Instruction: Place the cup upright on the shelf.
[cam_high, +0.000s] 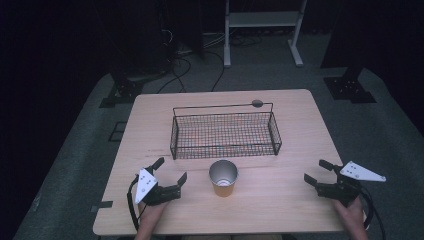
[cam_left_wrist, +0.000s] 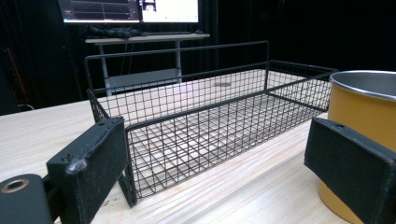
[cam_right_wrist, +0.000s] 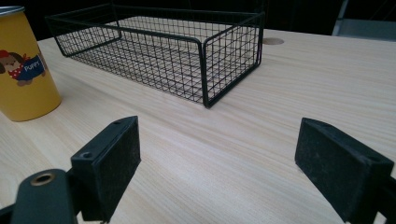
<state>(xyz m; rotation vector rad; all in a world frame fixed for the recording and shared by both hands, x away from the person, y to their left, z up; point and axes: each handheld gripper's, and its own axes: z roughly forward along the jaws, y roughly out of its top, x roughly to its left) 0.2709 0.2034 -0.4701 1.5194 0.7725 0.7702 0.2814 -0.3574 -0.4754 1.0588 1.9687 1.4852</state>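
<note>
A yellow cup (cam_high: 223, 178) with a metal inside stands upright near the table's front middle. It carries a cartoon dog picture in the right gripper view (cam_right_wrist: 25, 70) and sits close at the right in the left gripper view (cam_left_wrist: 362, 112). Behind it lies an empty black wire basket (cam_high: 225, 134) (cam_left_wrist: 205, 116) (cam_right_wrist: 159, 46). My left gripper (cam_high: 170, 171) (cam_left_wrist: 219, 172) is open just left of the cup, nothing between its jaws. Far right near the table edge, my right gripper (cam_high: 318, 171) (cam_right_wrist: 217, 163) is open over bare wood.
The light wooden table (cam_high: 280, 200) has a round cable hole (cam_high: 257, 103) behind the basket. A white stand (cam_high: 262, 30) and cables lie on the grey floor beyond. Monitors on a desk (cam_left_wrist: 135, 23) sit in the dark background.
</note>
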